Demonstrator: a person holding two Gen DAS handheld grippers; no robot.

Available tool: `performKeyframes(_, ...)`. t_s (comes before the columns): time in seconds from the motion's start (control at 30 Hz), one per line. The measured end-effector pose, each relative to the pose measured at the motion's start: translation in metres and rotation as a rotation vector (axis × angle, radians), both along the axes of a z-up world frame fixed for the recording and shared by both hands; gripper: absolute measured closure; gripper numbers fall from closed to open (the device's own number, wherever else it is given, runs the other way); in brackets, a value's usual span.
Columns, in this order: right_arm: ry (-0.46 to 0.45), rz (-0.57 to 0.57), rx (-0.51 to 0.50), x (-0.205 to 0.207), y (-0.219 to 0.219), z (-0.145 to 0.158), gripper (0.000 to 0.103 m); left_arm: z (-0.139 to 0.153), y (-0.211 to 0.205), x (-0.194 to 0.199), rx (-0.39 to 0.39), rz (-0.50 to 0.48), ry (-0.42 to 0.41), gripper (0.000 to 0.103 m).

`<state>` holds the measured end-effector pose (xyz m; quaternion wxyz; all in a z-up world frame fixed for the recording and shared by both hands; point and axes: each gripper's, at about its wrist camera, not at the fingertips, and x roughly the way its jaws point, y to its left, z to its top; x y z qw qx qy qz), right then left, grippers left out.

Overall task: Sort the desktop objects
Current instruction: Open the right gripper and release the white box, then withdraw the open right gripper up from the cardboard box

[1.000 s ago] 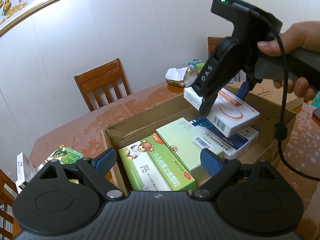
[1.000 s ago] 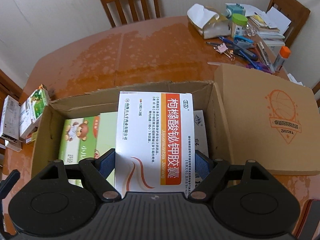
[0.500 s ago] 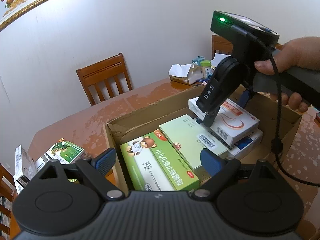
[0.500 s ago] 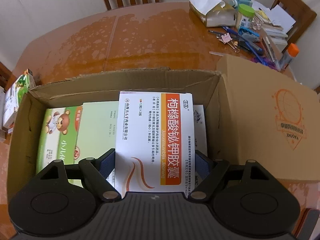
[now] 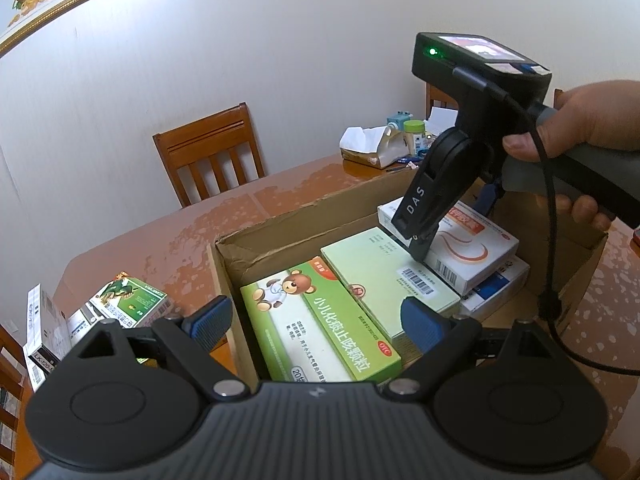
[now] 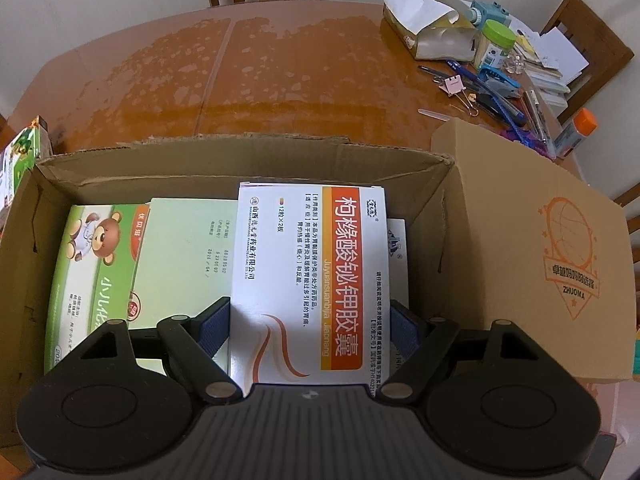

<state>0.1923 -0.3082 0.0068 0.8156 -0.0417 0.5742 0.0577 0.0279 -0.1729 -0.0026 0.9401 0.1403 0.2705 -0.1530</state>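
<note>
White medicine box [image 6: 308, 280] with an orange band of Chinese characters, clamped by its two long sides between the blue pads [image 6: 214, 326] of the right tongs [image 6: 308, 330] and held inside the open cardboard carton [image 6: 240, 160], over its right-hand part; in the left wrist view the same box [image 5: 472, 256] sits above a white-and-blue box [image 5: 496, 286] that lies on the carton floor, though whether the two touch cannot be told. To the left of the held box, within the carton, a pale green box [image 6: 188, 252] lies flat, and beyond it, against the carton's left wall, a green box printed with a cartoon bear [image 6: 92, 264]. The left tongs [image 5: 316, 322] stand released and empty, their pads wide apart, poised above the near left corner of the carton. A hand [image 5: 588, 128] grips the handle of the right tongs. Outside the carton's left wall, a green box with a dragon picture [image 5: 128, 300] rests on other small boxes on the table [image 6: 256, 68]. Beyond the carton's far right corner lie a tissue pack [image 6: 424, 24], a green-capped jar [image 6: 494, 44], pens and binder clips. The carton's printed flap [image 6: 560, 256] lies folded out to its right.
</note>
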Motion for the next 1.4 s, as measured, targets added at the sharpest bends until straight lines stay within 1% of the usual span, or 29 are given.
performKeyframes(0.4,0.003,-0.008,-0.02,0.003,0.001,-0.001,0.018,0.017,0.003,-0.019,-0.002,0.001,-0.004,0.011)
performKeyframes(0.53,-0.001,-0.022,-0.005,0.002,-0.002,0.003,0.018,0.02,0.005,-0.022,0.0,0.005,-0.007,0.011)
performKeyframes(0.57,-0.004,-0.027,0.003,0.002,-0.003,0.005,0.017,0.021,0.005,-0.022,-0.001,0.007,-0.007,0.011)
performKeyframes(0.63,-0.015,-0.041,0.044,-0.001,-0.008,0.014,0.011,0.021,0.006,-0.022,-0.001,0.009,-0.007,0.011)
performKeyframes(0.7,-0.016,-0.062,0.128,-0.003,-0.017,0.025,0.009,0.021,0.006,-0.023,-0.003,0.009,-0.009,0.011)
performKeyframes(0.87,0.091,-0.117,0.415,-0.011,-0.039,0.032,0.005,0.02,0.005,-0.025,-0.005,0.002,-0.012,0.011)
performKeyframes(0.93,0.142,-0.125,0.479,-0.016,-0.041,0.025,0.004,0.02,0.005,-0.026,-0.004,0.001,-0.014,0.011)
performKeyframes(1.03,0.203,-0.138,0.497,-0.022,-0.039,0.011,0.004,0.021,0.006,-0.027,-0.001,0.003,-0.019,0.011)
performKeyframes(1.13,0.241,-0.143,0.52,-0.029,-0.036,0.0,0.004,0.022,0.008,-0.028,-0.001,0.013,-0.015,0.011)
performKeyframes(1.4,0.276,-0.135,0.543,-0.03,-0.027,-0.012,0.004,0.023,0.009,-0.033,0.006,0.022,-0.015,0.011)
